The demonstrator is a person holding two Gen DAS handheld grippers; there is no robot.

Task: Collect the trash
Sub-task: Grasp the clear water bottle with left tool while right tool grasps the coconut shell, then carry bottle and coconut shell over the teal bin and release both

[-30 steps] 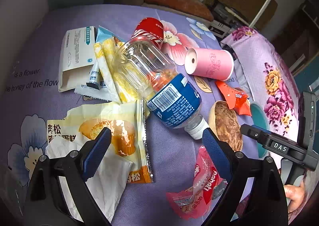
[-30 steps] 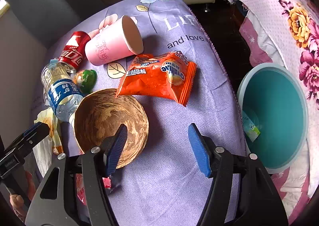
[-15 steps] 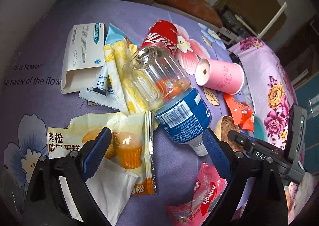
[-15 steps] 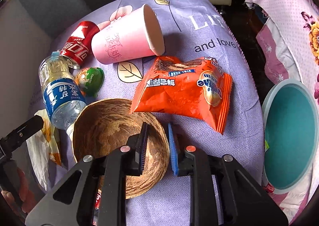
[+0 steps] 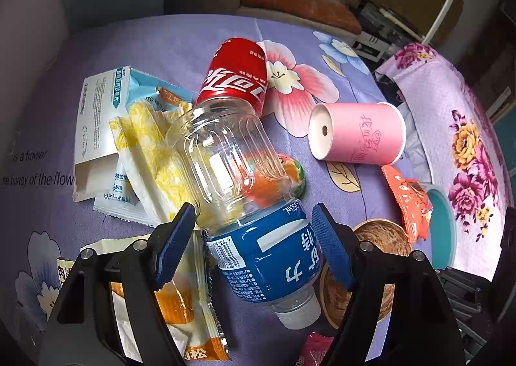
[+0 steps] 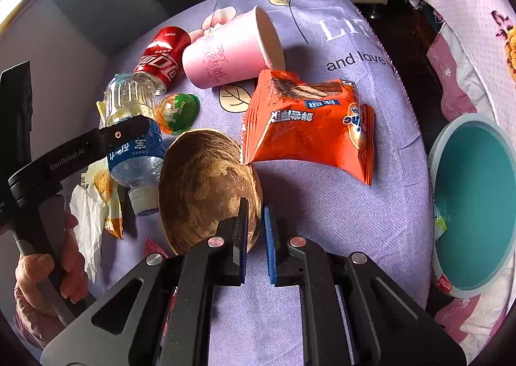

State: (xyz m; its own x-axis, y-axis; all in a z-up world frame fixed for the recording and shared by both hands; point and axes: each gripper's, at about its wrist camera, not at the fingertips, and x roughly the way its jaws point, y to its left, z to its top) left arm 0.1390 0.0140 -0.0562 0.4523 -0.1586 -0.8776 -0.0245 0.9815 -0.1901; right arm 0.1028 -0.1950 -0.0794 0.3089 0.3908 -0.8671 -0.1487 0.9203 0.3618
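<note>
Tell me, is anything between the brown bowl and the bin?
Nothing visible. The right gripper pinches the rim of the brown bowl, and only bare purple cloth lies between it and the bin. The orange snack bag sits beside that path.

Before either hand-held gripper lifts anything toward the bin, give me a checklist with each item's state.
1. Right hand-held gripper shut on the coconut shell rim: ok.
2. Shell lifted off the cloth: not ok, it is tilted but still touching.
3. Left hand-held gripper clamped on the water bottle: not ok, jaws have just been closing with the bottle between them, pads not yet pressing.
4. Bottle cap on: ok.
5. Teal bin open and unobstructed: ok.
</note>
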